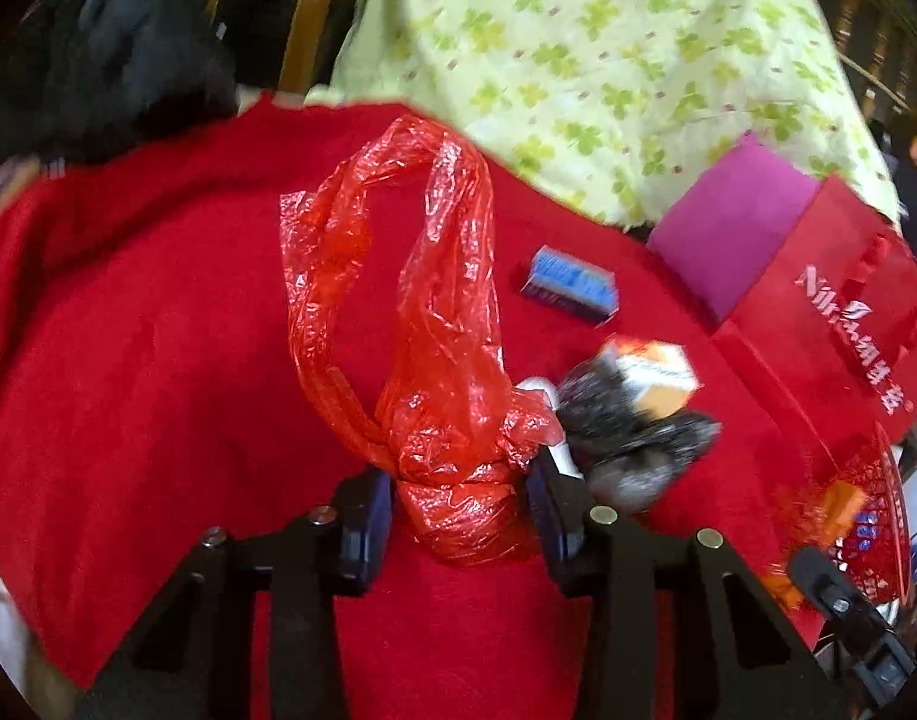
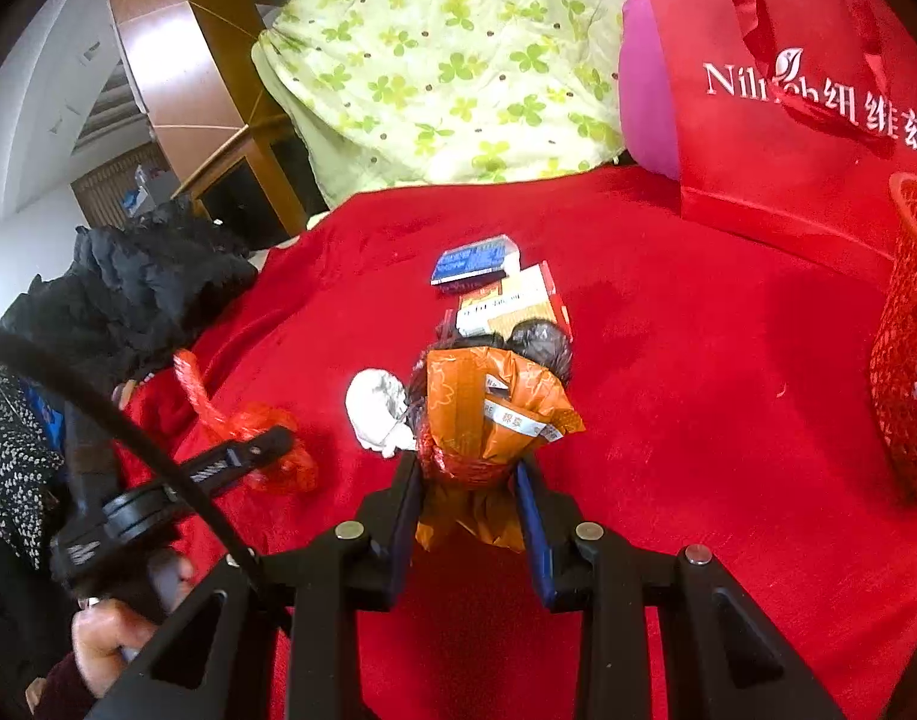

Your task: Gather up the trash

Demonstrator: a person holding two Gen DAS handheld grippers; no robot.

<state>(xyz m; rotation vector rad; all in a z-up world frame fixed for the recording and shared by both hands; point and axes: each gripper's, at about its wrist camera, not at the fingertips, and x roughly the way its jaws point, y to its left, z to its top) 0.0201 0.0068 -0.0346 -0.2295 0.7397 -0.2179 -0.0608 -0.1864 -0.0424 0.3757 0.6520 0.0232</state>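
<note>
Red plastic fills the left gripper (image 1: 458, 516): its fingers are clamped on a knotted bag (image 1: 434, 324) whose loops trail ahead over the red cloth (image 1: 128, 360). Just right of it lie a tissue (image 2: 377, 408), a blue box (image 2: 473, 258) and a carton (image 2: 512, 300). The right gripper (image 2: 467, 516) is clamped on an orange wrapper (image 2: 497, 414). Far right stands a basket (image 2: 908, 348).
</note>
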